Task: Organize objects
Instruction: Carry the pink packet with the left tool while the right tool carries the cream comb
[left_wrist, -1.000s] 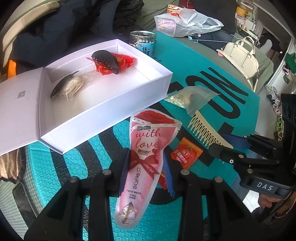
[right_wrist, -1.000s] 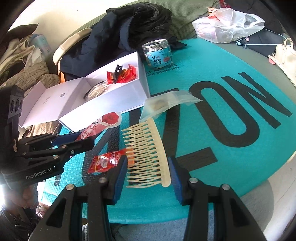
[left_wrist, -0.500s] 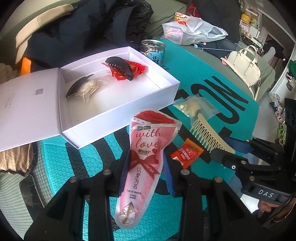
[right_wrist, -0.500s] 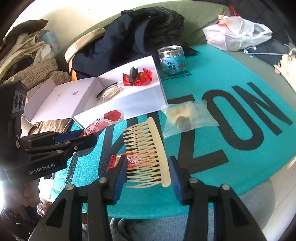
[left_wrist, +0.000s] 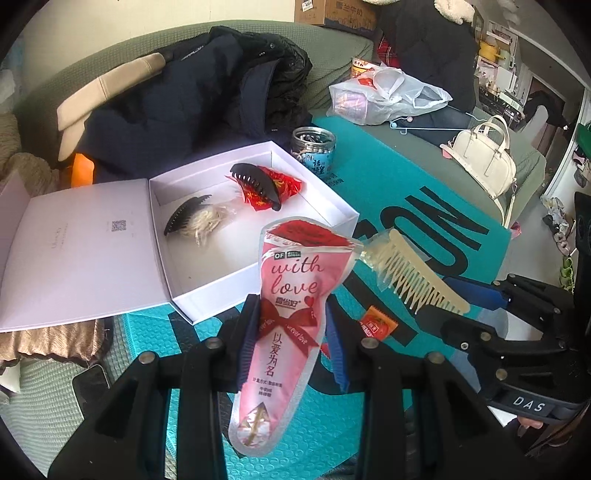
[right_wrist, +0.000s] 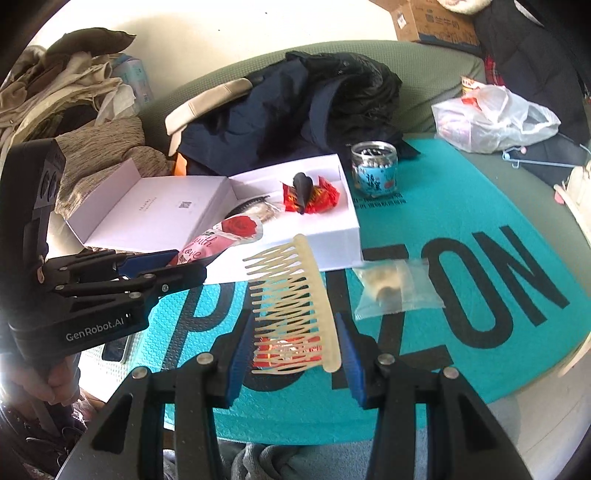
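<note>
The pink pouch (left_wrist: 291, 325) is pinched in the left tongs (left_wrist: 290, 328), held above the desk (right_wrist: 480, 206) just before the open white box (left_wrist: 328, 206). The comb (right_wrist: 295, 306) is clamped across its width in the right tongs (right_wrist: 291, 347), also aloft. The slick pouch is gripped low on its neck, so it may slip or swing. The comb's thin teeth could twist out. Both loads converge on the box, so the tongs may collide. Inside lie a black clip (left_wrist: 258, 184) and a red wrapper (left_wrist: 284, 186). A jar (left_wrist: 313, 151) stands behind the box. A clear bag (right_wrist: 391, 291) and an orange sachet (left_wrist: 376, 325) wait on the mat.
</note>
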